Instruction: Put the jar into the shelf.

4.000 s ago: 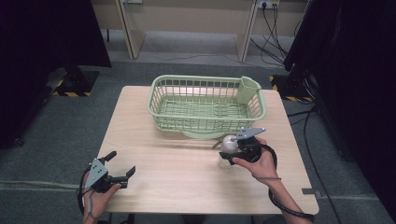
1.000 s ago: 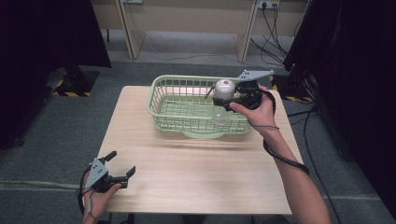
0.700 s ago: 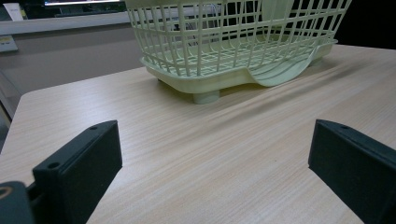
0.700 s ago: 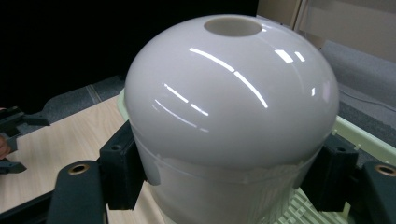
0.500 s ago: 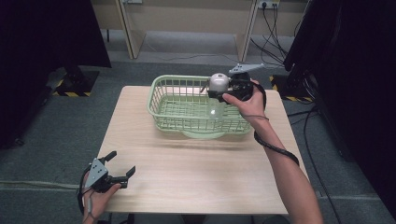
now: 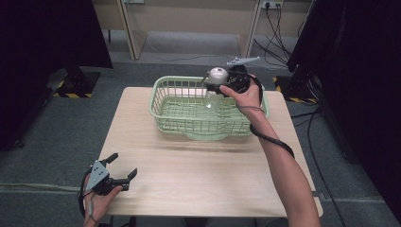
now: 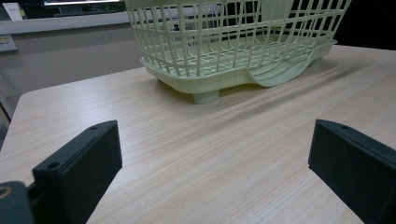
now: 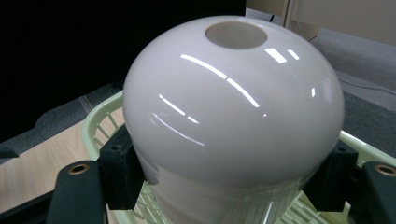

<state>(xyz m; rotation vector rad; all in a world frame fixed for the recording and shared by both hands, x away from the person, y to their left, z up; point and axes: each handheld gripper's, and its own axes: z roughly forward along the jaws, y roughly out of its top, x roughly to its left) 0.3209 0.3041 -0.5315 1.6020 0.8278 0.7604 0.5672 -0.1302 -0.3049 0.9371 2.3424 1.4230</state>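
Note:
My right gripper (image 6: 221, 81) is shut on a glossy white dome-shaped object (image 6: 217, 73) with a clear part (image 6: 211, 101) hanging below it. It holds the object above the back right part of a pale green wire basket (image 6: 161, 94). In the right gripper view the dome (image 8: 224, 107), with a round hole on top, sits between the right gripper (image 8: 229, 179) pads, the basket rim (image 8: 93, 126) beneath. My left gripper (image 6: 124, 164) rests open at the table's front left corner. In the left gripper view its jaws stand wide over bare wood, left gripper (image 7: 212, 154) facing the basket (image 7: 201, 84).
The light wooden table (image 6: 198, 175) has free room in front of the basket. Grey carpet surrounds it. Dark screens stand at both sides, and cables (image 6: 279, 19) trail on the floor at the back right.
The right gripper lifted the dome from the table in front of the basket and has carried it up, away and slightly left over the basket. The left gripper has stayed put.

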